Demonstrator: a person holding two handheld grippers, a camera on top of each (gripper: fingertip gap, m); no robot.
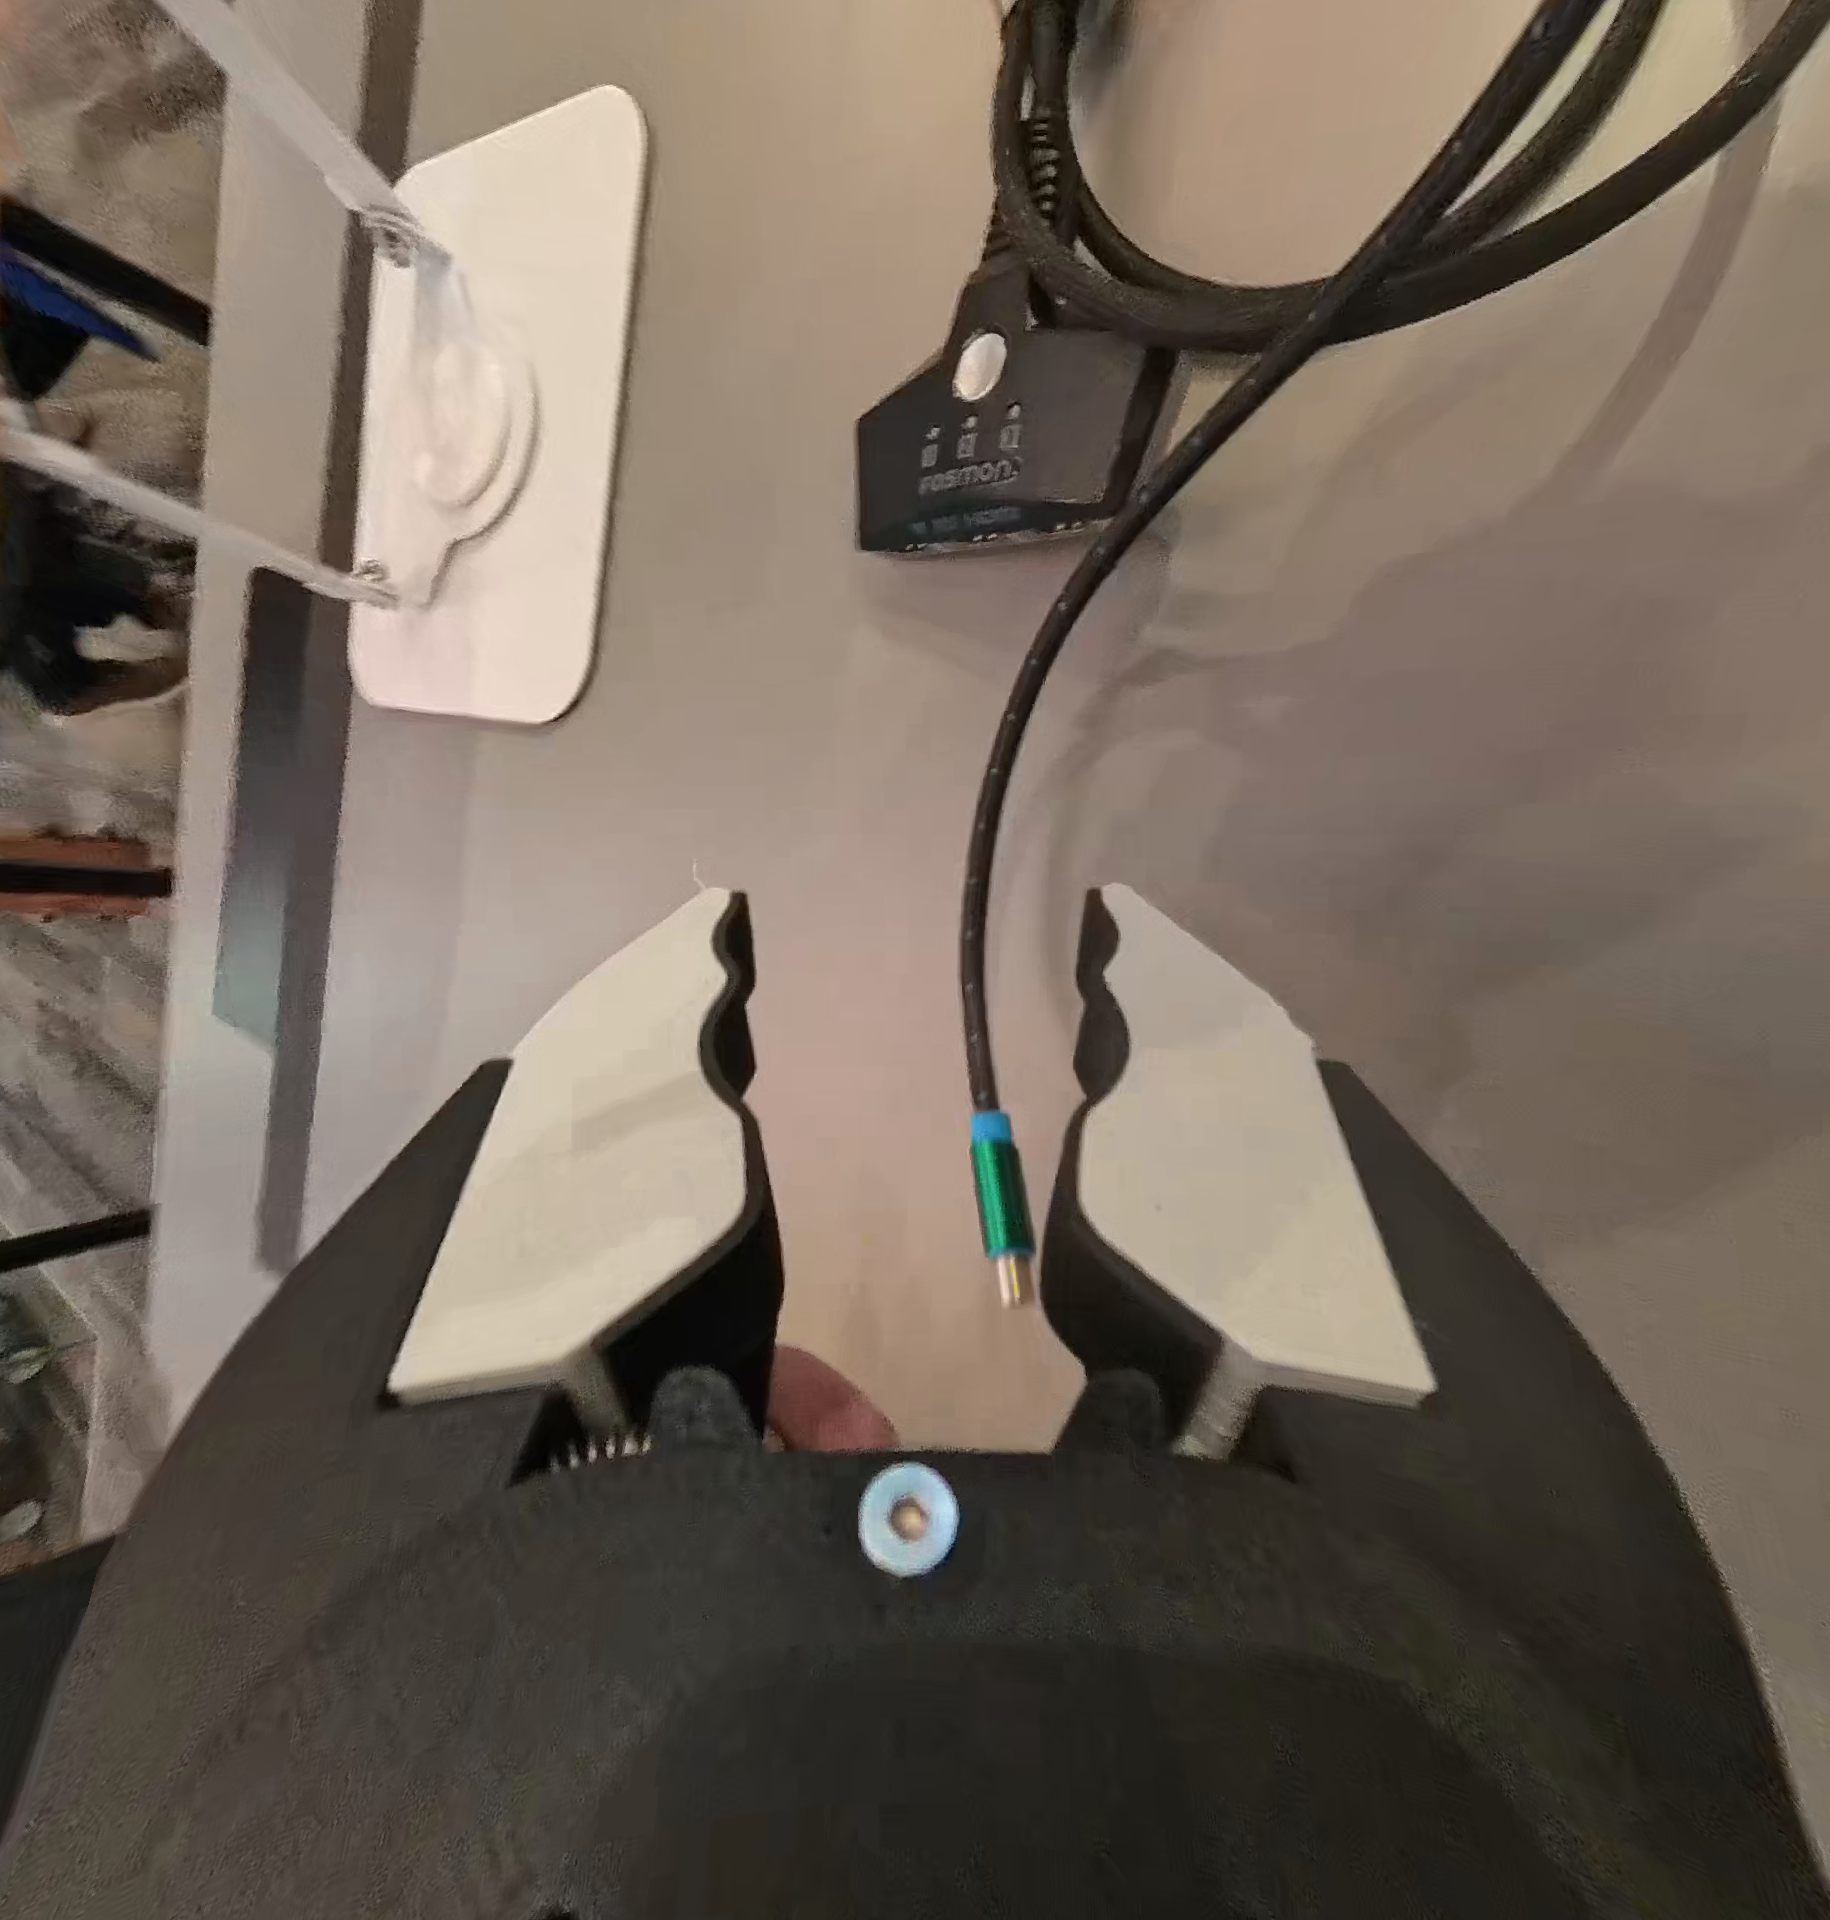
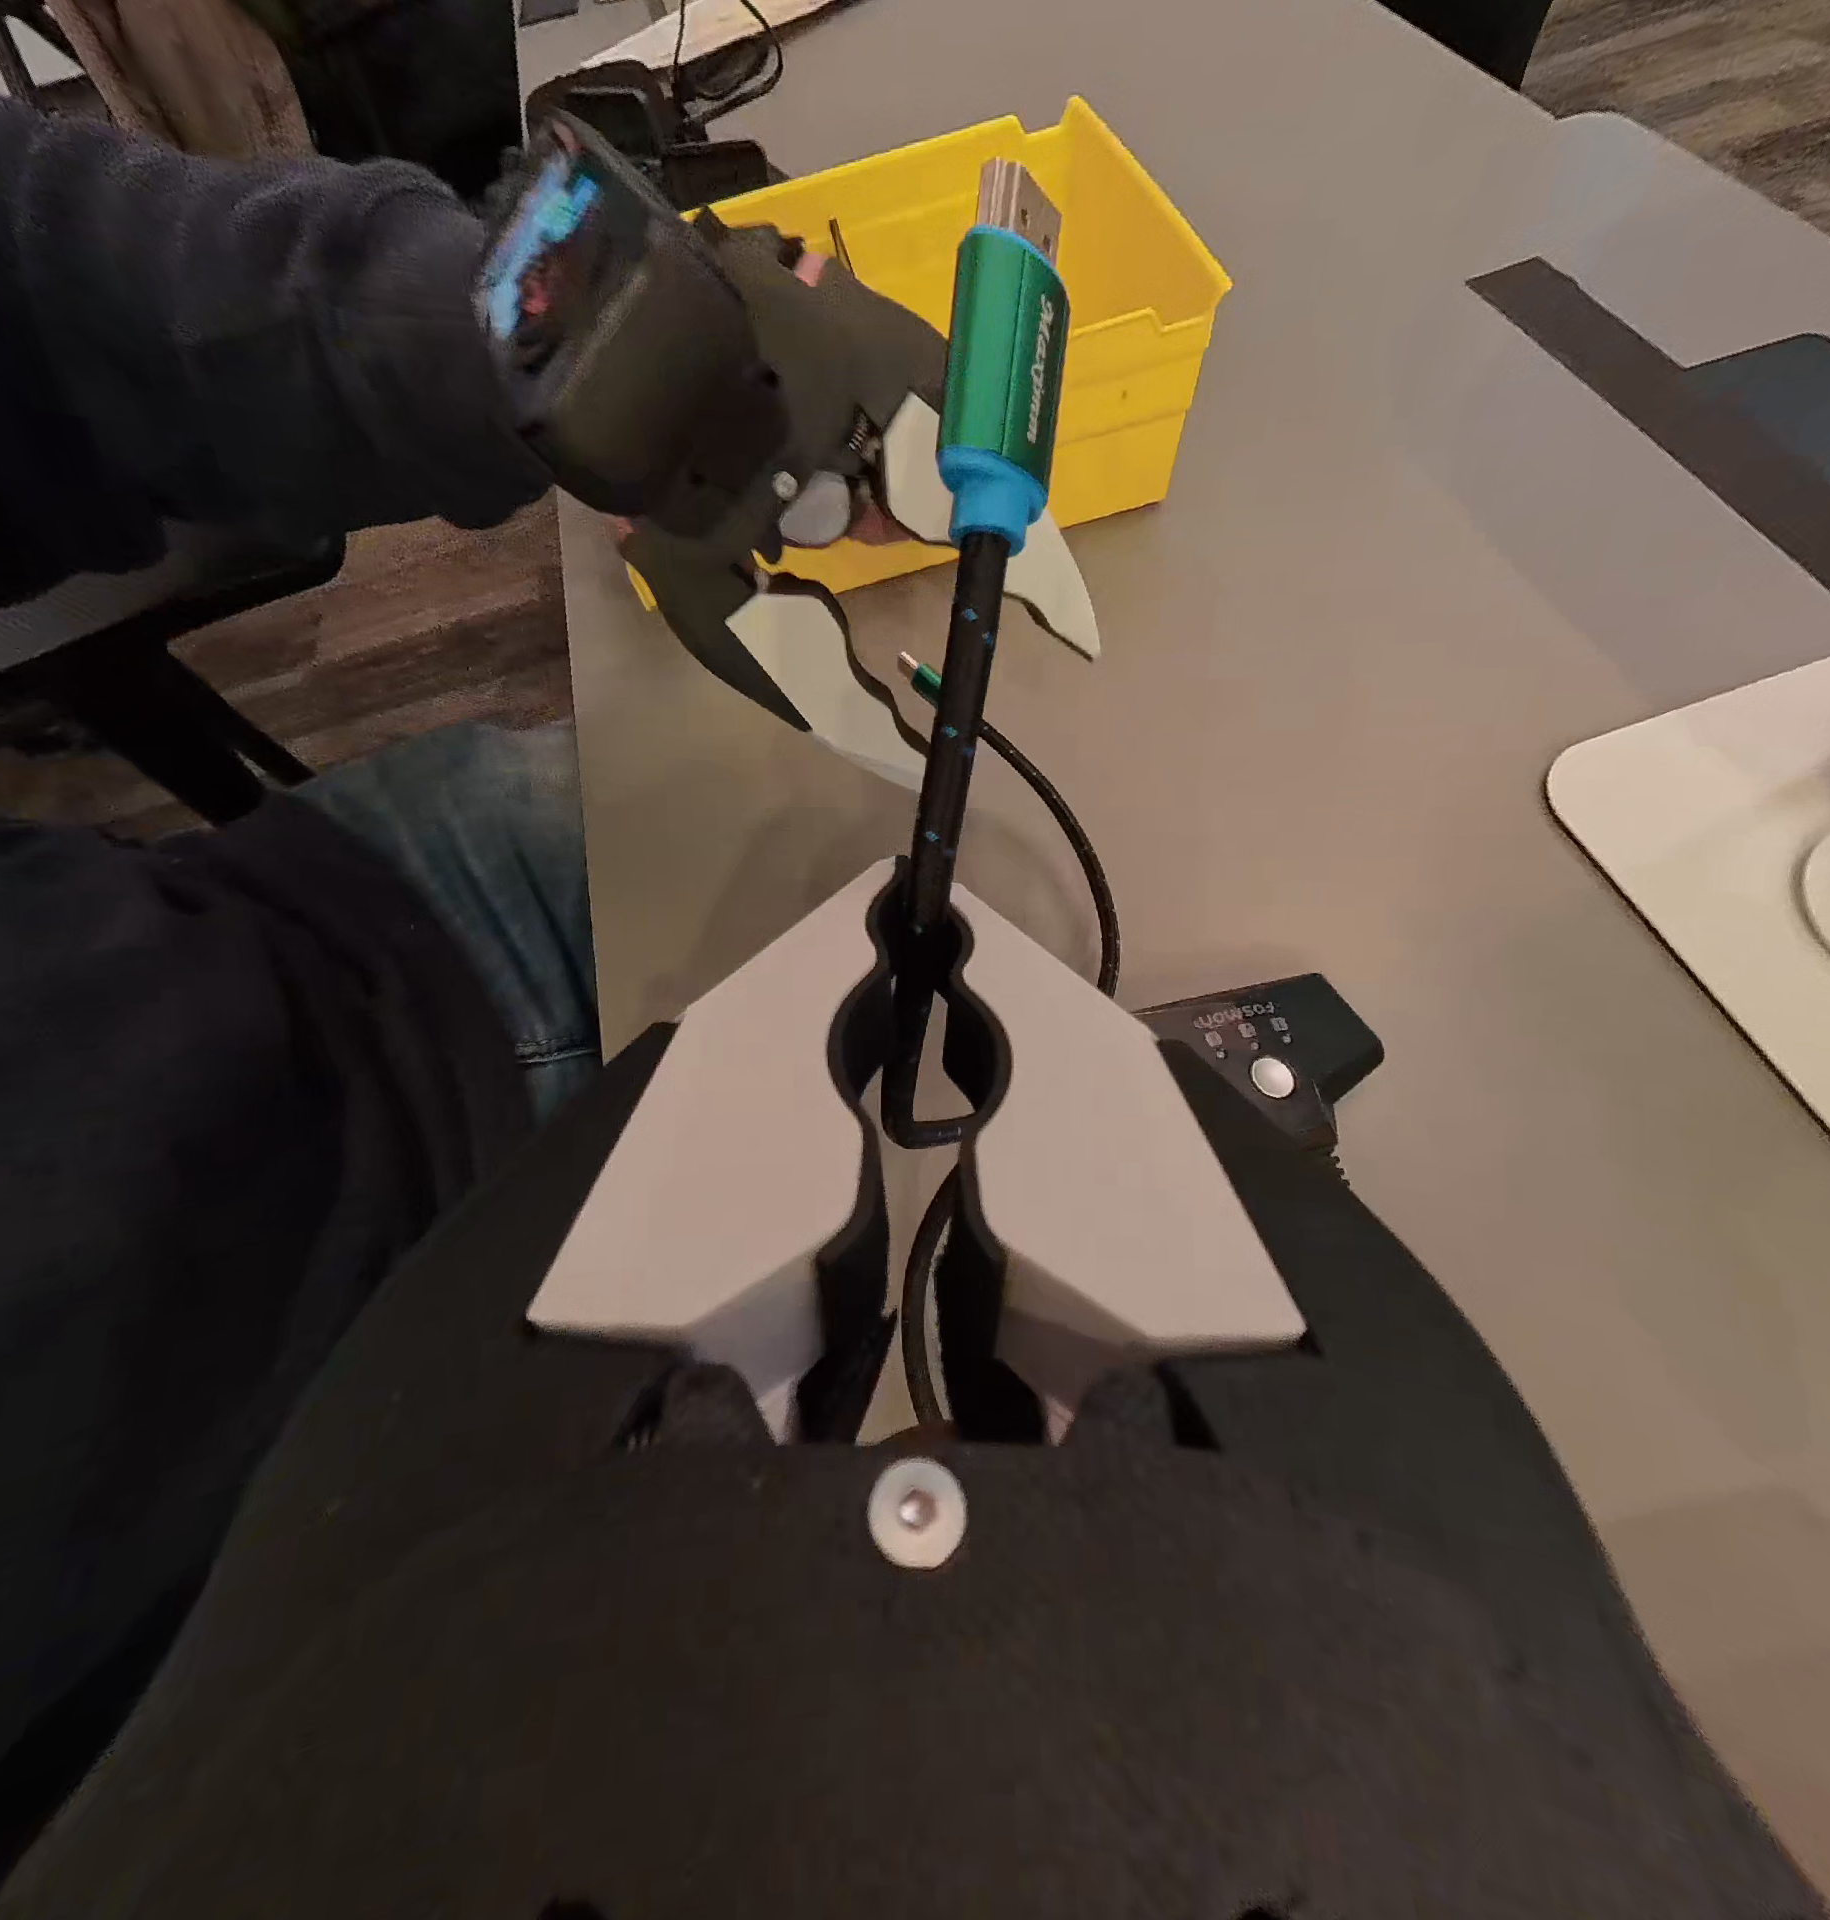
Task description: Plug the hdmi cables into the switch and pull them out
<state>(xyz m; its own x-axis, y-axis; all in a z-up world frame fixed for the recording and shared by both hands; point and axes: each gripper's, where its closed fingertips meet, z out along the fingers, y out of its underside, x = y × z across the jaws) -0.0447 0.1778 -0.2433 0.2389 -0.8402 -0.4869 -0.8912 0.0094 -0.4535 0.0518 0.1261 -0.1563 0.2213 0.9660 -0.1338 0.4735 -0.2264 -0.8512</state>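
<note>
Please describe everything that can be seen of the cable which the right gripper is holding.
The HDMI cable is black and braided with small blue flecks. The right gripper is shut on its cord, some way below the plug. Above the fingers the cord rises almost upright, leaning slightly right. It ends in a blue collar, a shiny green metallic shell and a silver connector pointing up. The plug is free, in no port. Between the fingers, the cord makes a sharp kink.

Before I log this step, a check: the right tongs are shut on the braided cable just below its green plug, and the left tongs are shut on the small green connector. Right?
Not quite. The right tongs are shut on the braided cable below its green plug, but the left tongs are open; the small green connector lies untouched between them, as the left wrist view shows.
</note>
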